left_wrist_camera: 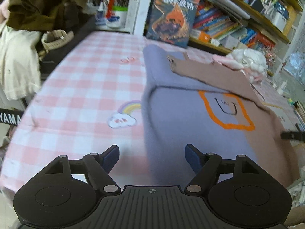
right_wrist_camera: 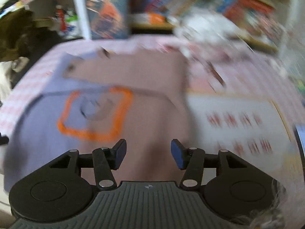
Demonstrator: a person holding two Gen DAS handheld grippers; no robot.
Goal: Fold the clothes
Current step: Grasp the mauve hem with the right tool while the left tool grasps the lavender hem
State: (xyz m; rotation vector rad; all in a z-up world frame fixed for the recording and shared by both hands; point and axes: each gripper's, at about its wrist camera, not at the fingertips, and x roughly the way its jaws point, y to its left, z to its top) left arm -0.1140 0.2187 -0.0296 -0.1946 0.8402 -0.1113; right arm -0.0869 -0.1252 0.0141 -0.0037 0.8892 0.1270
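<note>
My left gripper (left_wrist_camera: 152,153) was wide apart and empty, hanging over the near edge of the shirt (left_wrist_camera: 181,118). My right gripper (right_wrist_camera: 148,153) was just as wide and held nothing. The shirt lay on the checked cloth (left_wrist_camera: 76,72), lilac with a pink half, one sleeve (left_wrist_camera: 209,70) already laid across its chest. I judged the fold half done; next I would need to pinch the near hem with both and carry it up. The only writing I could read was "YAMA" (left_wrist_camera: 9,118) at the left edge; the book (left_wrist_camera: 171,15) title was blurred.
</note>
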